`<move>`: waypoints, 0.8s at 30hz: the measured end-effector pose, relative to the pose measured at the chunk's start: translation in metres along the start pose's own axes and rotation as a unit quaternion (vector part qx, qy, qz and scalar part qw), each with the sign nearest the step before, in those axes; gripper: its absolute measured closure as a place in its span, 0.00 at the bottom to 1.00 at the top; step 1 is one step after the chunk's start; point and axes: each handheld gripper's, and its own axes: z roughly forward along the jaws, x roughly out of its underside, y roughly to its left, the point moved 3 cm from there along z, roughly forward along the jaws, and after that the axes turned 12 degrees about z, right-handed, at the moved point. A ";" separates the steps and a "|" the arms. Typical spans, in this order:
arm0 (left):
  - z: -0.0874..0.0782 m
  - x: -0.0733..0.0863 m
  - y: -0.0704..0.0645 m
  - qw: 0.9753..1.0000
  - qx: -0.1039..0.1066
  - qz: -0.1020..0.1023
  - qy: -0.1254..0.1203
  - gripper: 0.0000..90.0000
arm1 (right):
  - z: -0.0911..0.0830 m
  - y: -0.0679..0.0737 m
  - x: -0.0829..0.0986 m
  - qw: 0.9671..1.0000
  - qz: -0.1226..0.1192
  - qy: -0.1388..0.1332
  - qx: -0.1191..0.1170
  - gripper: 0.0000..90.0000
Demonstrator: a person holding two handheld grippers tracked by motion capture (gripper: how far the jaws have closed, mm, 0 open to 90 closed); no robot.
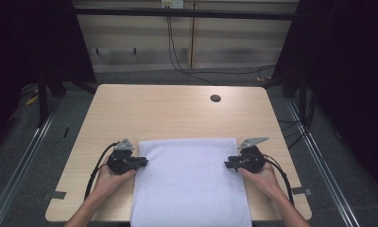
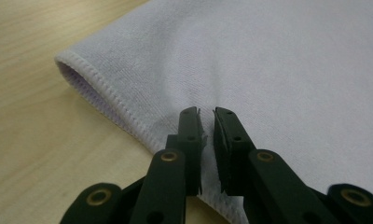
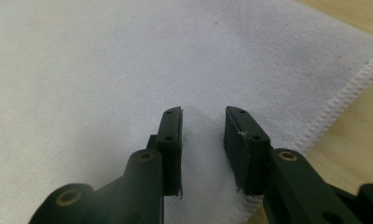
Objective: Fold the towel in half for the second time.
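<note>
A white towel lies flat on the near half of the wooden table, and its near end hangs over the front edge. My left gripper is at the towel's left edge. In the left gripper view the left gripper has its jaws nearly together on a pinched ridge of towel, and the hemmed edge curls up off the wood. My right gripper is at the towel's right edge. In the right gripper view the right gripper is open, its jaws pressed down on the towel with a small bulge of cloth between them.
A round cable hole sits in the far right part of the tabletop. Bare wood lies to the outer side of each gripper. Black cables run along the floor behind the table.
</note>
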 end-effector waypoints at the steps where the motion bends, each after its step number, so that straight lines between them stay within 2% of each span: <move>1: 0.000 0.000 0.000 1.000 0.000 0.000 0.000 0.91 | 0.000 0.000 0.000 1.000 0.000 0.000 0.000 0.76; 2: -0.002 0.002 -0.004 1.000 0.014 -0.004 -0.003 0.91 | -0.004 0.001 0.004 1.000 0.003 0.005 -0.006 0.77; 6: -0.005 0.005 -0.012 1.000 0.027 -0.003 -0.002 0.90 | -0.012 0.007 0.015 1.000 0.002 0.017 -0.016 0.78; 9: -0.007 0.006 -0.019 1.000 0.027 0.006 0.003 0.89 | -0.017 0.009 0.021 1.000 0.002 0.021 -0.021 0.78; 12: -0.009 0.007 -0.023 0.999 0.034 0.005 0.003 0.89 | -0.019 0.011 0.024 0.999 0.004 0.022 -0.026 0.78; 14: -0.011 0.009 -0.027 0.999 0.029 0.015 0.007 0.88 | -0.019 0.012 0.025 0.999 0.008 0.021 -0.029 0.78; 19: -0.017 0.013 -0.033 0.999 0.042 0.011 0.011 0.87 | -0.019 0.017 0.028 0.999 0.000 0.023 -0.035 0.78; 20: -0.020 0.016 -0.037 0.999 0.046 0.012 0.012 0.87 | -0.020 0.021 0.030 0.999 -0.007 0.024 -0.033 0.82; 21: -0.020 0.016 -0.037 0.999 0.046 0.012 0.012 0.87 | -0.020 0.021 0.030 0.999 -0.007 0.024 -0.033 0.82; 22: -0.022 0.018 -0.039 0.999 0.043 0.019 0.015 0.87 | -0.020 0.023 0.032 0.999 -0.011 0.026 -0.035 0.86; 24: -0.024 0.020 -0.045 0.999 0.039 0.030 0.013 0.95 | -0.021 0.028 0.035 0.999 -0.017 0.035 -0.034 0.94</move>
